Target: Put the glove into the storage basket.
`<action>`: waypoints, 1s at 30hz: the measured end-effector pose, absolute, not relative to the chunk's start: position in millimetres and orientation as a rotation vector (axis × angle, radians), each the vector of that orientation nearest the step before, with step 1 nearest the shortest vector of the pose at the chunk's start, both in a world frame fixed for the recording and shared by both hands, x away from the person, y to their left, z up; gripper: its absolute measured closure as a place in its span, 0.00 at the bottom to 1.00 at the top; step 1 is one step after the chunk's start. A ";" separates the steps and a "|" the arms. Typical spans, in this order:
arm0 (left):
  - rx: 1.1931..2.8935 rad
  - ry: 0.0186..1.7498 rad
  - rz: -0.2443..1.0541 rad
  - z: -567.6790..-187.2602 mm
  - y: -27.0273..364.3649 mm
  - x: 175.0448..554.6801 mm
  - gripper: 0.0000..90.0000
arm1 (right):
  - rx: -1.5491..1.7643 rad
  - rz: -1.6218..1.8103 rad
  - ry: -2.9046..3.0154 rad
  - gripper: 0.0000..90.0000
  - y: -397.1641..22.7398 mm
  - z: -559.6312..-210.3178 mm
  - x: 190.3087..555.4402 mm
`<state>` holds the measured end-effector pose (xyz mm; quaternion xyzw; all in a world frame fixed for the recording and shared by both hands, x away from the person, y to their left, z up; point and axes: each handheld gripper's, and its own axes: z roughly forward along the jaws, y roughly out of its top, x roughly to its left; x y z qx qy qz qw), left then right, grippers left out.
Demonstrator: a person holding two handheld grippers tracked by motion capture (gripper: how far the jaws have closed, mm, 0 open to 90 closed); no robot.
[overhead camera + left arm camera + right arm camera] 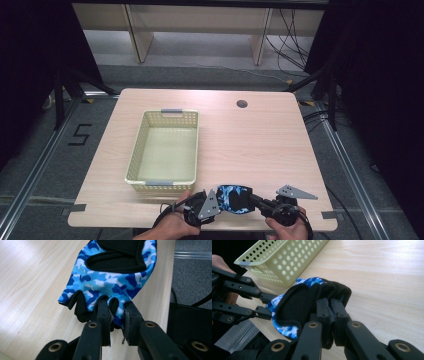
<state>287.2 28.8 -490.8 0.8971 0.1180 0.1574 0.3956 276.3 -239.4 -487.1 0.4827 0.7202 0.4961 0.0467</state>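
A blue camouflage fingerless glove (234,198) with black lining is held between both grippers just above the table's near edge. My left gripper (218,198) is shut on its finger end: in the left gripper view the jaws (116,308) pinch the short finger stubs of the glove (110,277). My right gripper (253,201) is shut on the black cuff end. The right gripper view has its jaws (330,305) clamped on the folded cuff of the glove (294,307), with the left gripper (265,305) at the far side.
A pale yellow perforated basket (135,155) stands on the left half of the wooden table (250,145), just beyond the left hand, and its wall (282,262) is close to the glove. A round cable hole (242,104) lies near the far edge.
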 end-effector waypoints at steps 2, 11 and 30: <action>2.279 0.297 0.402 -489.0 31.9 287.6 0.86 | 1.503 1.512 2.199 0.96 -235.1 -483.8 273.5; 2.269 0.322 0.399 -481.5 45.6 283.3 0.86 | 1.448 1.491 2.251 0.96 -225.0 -479.4 274.2; 2.250 0.370 0.499 -424.3 94.0 295.1 0.86 | 1.250 1.561 2.293 0.96 -178.7 -426.8 301.3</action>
